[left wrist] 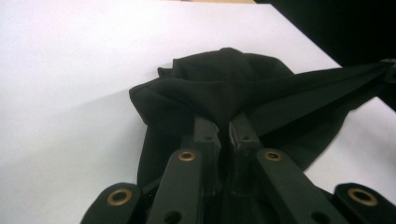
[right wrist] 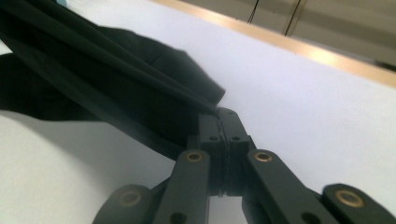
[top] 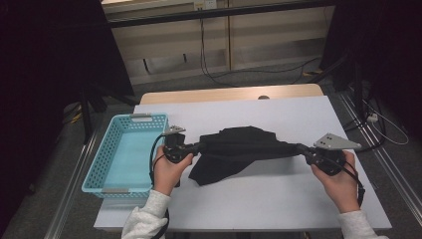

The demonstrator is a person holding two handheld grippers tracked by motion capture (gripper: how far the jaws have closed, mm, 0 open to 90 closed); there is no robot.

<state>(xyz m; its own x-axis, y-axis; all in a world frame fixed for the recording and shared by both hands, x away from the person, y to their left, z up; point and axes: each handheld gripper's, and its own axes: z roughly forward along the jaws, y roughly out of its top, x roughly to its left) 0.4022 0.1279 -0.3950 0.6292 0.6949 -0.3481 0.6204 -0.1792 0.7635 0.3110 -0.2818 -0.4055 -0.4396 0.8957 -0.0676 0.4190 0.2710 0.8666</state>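
At the centre of the high view, a crumpled black cloth garment (top: pixel 234 152) is stretched over the white surface (top: pixel 278 199). The left claw (top: pixel 198 147) pinches its left end, the right claw (top: pixel 300 147) its right, both clamped shut on fabric. Both hands point inward, seemingly level. A light-blue perforated plastic basket (top: pixel 127 154) sits at left.

Both forearms come in from the bottom of the high view, in light sleeves. The left hand (top: pixel 168 169) holds the left gripper (top: pixel 198 147), which points to the right with its jaws pressed together. The right hand (top: pixel 341 181) holds the right gripper (top: pixel 300 147), which points to the left, jaws also clamped tight. The two grippers face each other, well apart.
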